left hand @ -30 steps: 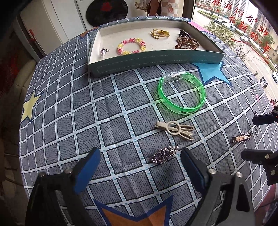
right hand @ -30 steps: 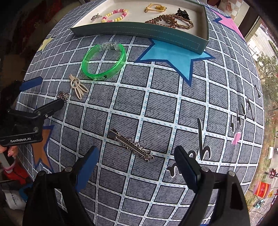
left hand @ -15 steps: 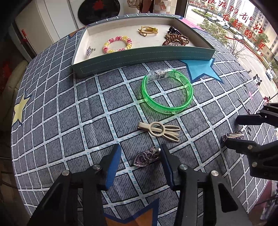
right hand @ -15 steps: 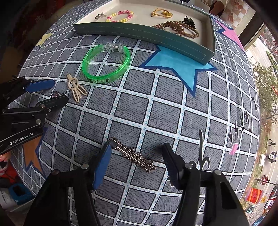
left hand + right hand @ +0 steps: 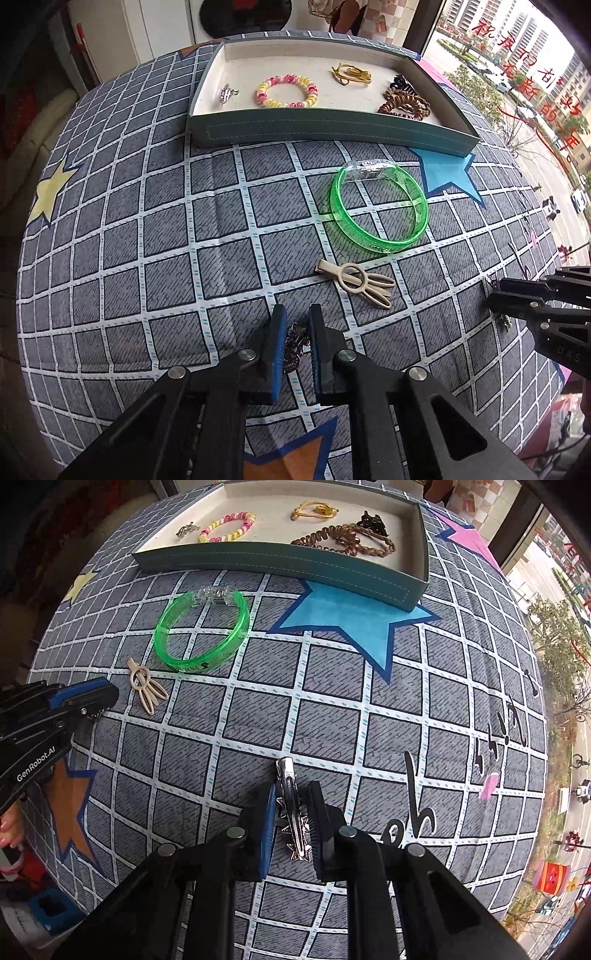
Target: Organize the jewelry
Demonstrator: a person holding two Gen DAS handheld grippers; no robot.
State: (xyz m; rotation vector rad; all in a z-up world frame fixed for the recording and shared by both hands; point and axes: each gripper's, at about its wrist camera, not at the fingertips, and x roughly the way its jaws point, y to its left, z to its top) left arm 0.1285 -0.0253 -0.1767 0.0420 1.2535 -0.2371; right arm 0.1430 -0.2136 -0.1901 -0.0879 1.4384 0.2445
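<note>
The left gripper (image 5: 295,341) has just been closing and now pinches the silver heart charm (image 5: 293,345) between its blue pads, low on the checked cloth (image 5: 147,240) at six o'clock. The right gripper (image 5: 293,821) has likewise been closing and clamps the silver hair clip (image 5: 291,805). The green bangle (image 5: 378,208) and beige clip (image 5: 356,282) lie toward one o'clock, the tray (image 5: 325,129) at twelve.

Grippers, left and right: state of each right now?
Left gripper: fingers just closed on the heart charm.
Right gripper: fingers just closed on the silver hair clip.
</note>
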